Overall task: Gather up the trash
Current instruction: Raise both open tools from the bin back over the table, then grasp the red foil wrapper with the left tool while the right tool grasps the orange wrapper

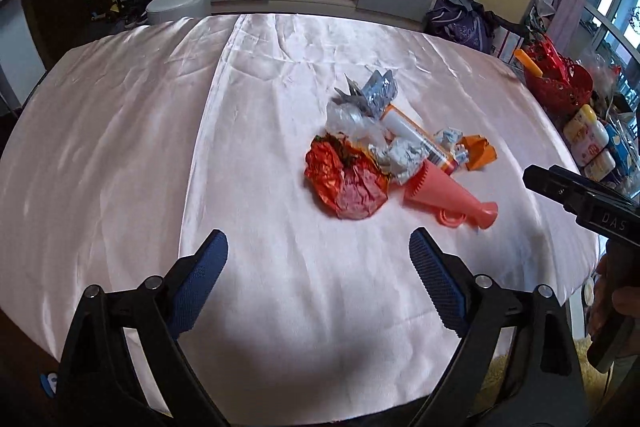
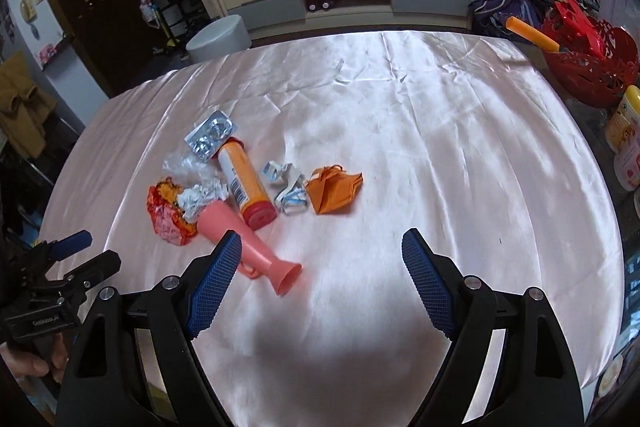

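A small heap of trash lies on a pale pink satin cloth [image 2: 400, 115], just right of centre in the left wrist view and left of centre in the right wrist view. Nearest the cameras is a pink plastic horn [image 2: 244, 247] on its side, flared mouth toward the lower edge of the frame. Beside it sits a crumpled red and orange foil wrapper [image 1: 344, 183], touching balled white paper [image 2: 200, 201]. An orange tube with a red cap [image 2: 246, 185] lies among them, and a silver blister pack [image 2: 210, 137] rests at its far end (two emptied pockets, as far as the blur lets me tell). Clear crinkled plastic [image 2: 180, 163] lies left of the tube; to its right are a twisted scrap of white and blue paper [image 2: 286, 191] and a folded orange mask [image 2: 334, 191].

The left gripper [image 1: 318, 251] and the right gripper [image 2: 322, 249] both hang above the cloth with blue pads spread wide apart and nothing between them.
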A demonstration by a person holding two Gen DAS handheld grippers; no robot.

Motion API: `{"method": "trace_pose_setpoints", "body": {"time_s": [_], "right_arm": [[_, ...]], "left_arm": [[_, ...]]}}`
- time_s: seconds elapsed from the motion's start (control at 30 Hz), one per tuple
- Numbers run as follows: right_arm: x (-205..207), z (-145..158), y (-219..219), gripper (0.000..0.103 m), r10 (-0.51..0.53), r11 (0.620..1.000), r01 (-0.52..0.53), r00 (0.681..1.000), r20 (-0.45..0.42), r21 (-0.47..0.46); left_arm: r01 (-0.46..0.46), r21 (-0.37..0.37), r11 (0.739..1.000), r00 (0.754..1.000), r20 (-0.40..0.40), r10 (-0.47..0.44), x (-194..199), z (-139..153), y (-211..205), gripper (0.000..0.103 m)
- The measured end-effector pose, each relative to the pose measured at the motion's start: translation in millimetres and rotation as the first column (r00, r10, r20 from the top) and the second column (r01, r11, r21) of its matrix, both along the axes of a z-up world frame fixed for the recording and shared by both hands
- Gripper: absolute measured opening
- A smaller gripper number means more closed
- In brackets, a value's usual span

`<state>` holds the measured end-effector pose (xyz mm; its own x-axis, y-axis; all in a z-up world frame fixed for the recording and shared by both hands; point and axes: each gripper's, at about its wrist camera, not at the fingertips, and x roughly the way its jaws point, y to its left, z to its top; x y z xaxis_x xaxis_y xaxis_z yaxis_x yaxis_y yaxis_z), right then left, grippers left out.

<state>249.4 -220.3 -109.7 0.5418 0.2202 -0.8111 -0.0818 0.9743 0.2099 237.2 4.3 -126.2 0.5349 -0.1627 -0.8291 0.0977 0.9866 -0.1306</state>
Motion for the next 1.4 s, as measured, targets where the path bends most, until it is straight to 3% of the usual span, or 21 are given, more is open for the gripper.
{"method": "trace_pose_setpoints", "body": {"time_s": [0.13,0.27,0.4,0.63,0.77,0.8,0.83,1.4], "right_arm": [[23.3,-7.3,1.0,0.076,0.001,1.000,-0.001,1.000,-0.008,0.006],[38.5,-17.9,1.4,0.067,0.003,1.000,-0.002,1.000,-0.023,0.020],[48.2,-26.4,2.8,0.067,0.006,1.000,-0.005,0.999,-0.036,0.029],[59.5,-46.0,1.9,0.064,0.015,0.999,-0.010,0.996,-0.094,0.047],[62.4,-53.0,-0.6,0.036,0.019,0.997,-0.010,0.993,-0.113,0.075],[62.1,-52.2,-0.9,0.032,0.019,0.997,-0.011,0.994,-0.109,0.077],[60.3,-50.8,-1.8,0.031,0.021,0.997,-0.013,0.994,-0.105,0.079],[4.9,-17.9,2.3,0.029,0.036,0.993,-0.031,0.999,-0.040,0.111]], "left_arm": [[-0.004,0.000,1.000,1.000,-0.005,0.004,24.4,-3.7,3.2,0.066],[0.006,-0.009,1.000,1.000,-0.008,-0.006,40.2,-7.7,1.9,0.063],[0.018,-0.009,1.000,1.000,-0.014,-0.018,53.2,-13.8,-4.1,0.063],[0.043,-0.026,0.999,0.998,-0.046,-0.044,65.9,-30.1,-6.7,0.047],[0.078,-0.042,0.996,0.996,-0.037,-0.080,66.2,-28.8,-11.2,0.029],[0.081,-0.028,0.996,0.996,-0.033,-0.082,65.2,-28.2,-13.1,0.027],[0.089,-0.013,0.996,0.996,-0.029,-0.089,63.4,-28.1,-14.9,0.018],[0.110,0.013,0.994,0.994,0.024,-0.111,4.5,-1.4,-13.3,0.018]]}}
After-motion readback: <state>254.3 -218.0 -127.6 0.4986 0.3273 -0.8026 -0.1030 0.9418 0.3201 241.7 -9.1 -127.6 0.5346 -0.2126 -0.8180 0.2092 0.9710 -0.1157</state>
